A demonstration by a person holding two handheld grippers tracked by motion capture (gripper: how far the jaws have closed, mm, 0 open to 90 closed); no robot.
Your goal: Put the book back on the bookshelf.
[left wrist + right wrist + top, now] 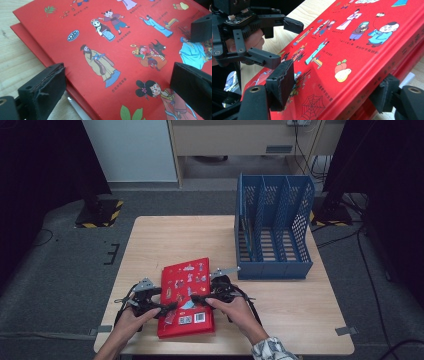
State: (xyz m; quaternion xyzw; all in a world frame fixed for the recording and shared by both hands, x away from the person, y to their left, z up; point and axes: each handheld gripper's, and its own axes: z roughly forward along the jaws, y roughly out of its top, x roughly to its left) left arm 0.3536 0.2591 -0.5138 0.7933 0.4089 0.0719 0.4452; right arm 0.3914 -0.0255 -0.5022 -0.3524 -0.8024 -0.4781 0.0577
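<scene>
Lying flat at the near edge of the desk [280, 320], the red book [186, 295] runs with its long axis from near to far, its far end tipped a little to the right, toward the blue file rack [274, 235] that stands at the far right of the desk.

The two grippers flank the near half of the book. The left gripper [165, 308] reaches in from the left: in the left gripper view its fingers [45, 87] stand wide apart, one at the book's left edge over bare wood, the other above the cover, neither pressing. It has hold of nothing.

The right gripper [197, 298] comes in from the right. In the right gripper view its fingers [282, 82] straddle the spine edge, one over the cover, one below and outside the spine. The top pad looks close to the cover, but I cannot be sure it touches, and the lower pad seems a little off the spine; I take the jaws as parted, not gripping.

Both hands are about equally near. Any lift turns on the right fingers, which already bracket the thick spine edge across the book's long axis.
</scene>
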